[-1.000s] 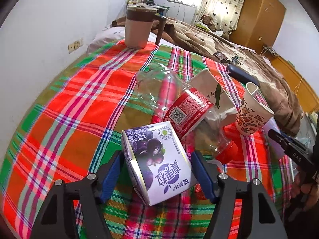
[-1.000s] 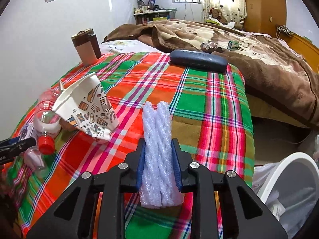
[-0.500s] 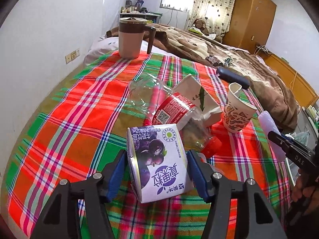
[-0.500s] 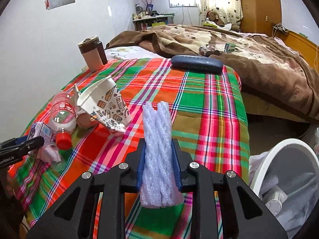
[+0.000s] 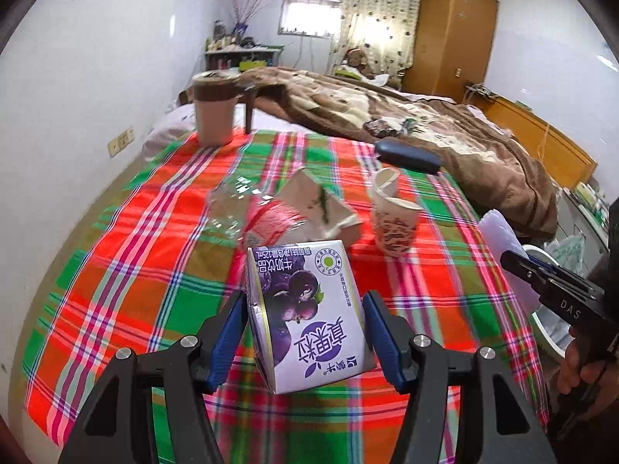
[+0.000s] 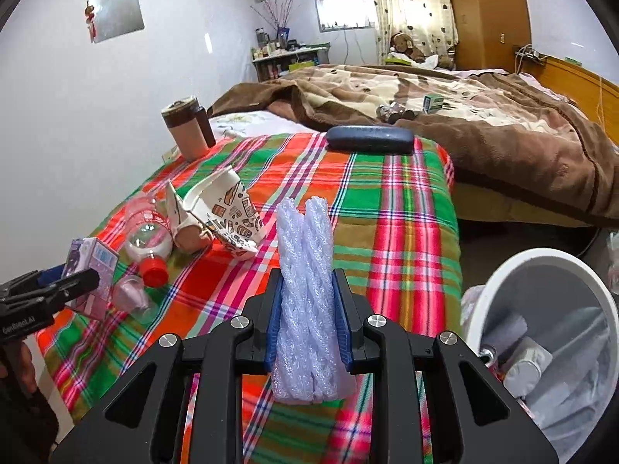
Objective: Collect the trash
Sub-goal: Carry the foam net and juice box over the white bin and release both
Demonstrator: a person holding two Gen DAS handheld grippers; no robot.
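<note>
A bedroom with white walls, a plaid cloth (image 5: pixel 162 239) in red and green spread over the near end of a bed, and a brown blanket (image 6: pixel 483 123) rumpled beyond it. The left gripper (image 5: pixel 305 317) has just been closing on a purple drink carton (image 5: pixel 309 317), which now sits pinched between its blue pads and lifted clear of the cloth. The right gripper (image 6: pixel 305 309) has its jaws pressed onto a folded strip of white foam netting (image 6: pixel 305 290) standing upright between them. Behind the carton lie a clear plastic bottle with a red label (image 5: pixel 247 212), a torn paper bag (image 5: pixel 321 208) and a crumpled paper cup (image 5: pixel 392 216), close together on the cloth. Farther back stand a tan mug with a brown lid (image 5: pixel 214 112) and a dark glasses case (image 5: pixel 408 154). A white bin (image 6: pixel 541 328) with trash inside sits beside the bed at the right.
</note>
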